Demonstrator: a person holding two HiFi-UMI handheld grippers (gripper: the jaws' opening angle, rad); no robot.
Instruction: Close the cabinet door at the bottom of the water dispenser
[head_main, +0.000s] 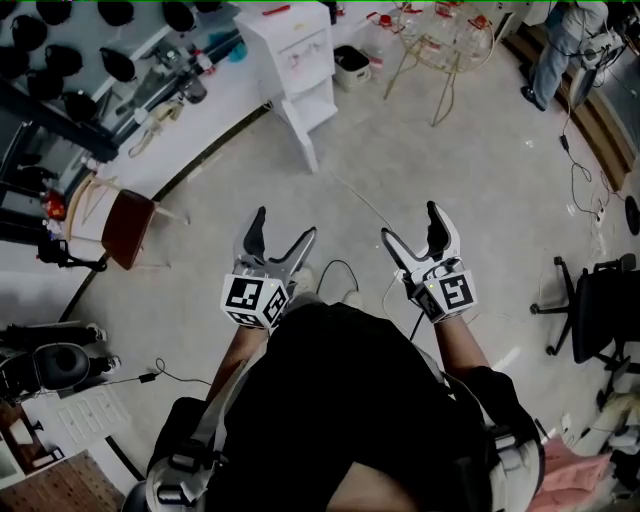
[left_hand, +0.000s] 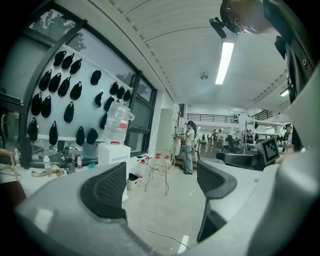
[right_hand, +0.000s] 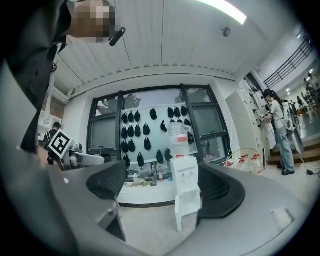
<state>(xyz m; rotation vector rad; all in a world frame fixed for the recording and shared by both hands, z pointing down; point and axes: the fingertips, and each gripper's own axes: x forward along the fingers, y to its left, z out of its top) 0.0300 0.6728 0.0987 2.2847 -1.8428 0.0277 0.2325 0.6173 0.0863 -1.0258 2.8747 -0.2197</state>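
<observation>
The white water dispenser (head_main: 290, 45) stands against the counter across the floor, a clear bottle (right_hand: 180, 135) on top. Its bottom cabinet door (head_main: 303, 135) hangs swung out toward the room. In the right gripper view the dispenser (right_hand: 186, 185) shows between the jaws, far off. The left gripper view has it (left_hand: 114, 152) left of the jaws. My left gripper (head_main: 286, 222) and right gripper (head_main: 409, 221) are held side by side in front of the person, well short of the dispenser. Both are open, and nothing is between their pads.
A red-brown chair (head_main: 128, 228) stands at the left by the counter. A wire stand (head_main: 440, 50) and a small bin (head_main: 350, 65) sit right of the dispenser. A cable (head_main: 355, 200) runs over the floor ahead. An office chair (head_main: 600, 310) is at the right. A person (left_hand: 189, 146) stands far off.
</observation>
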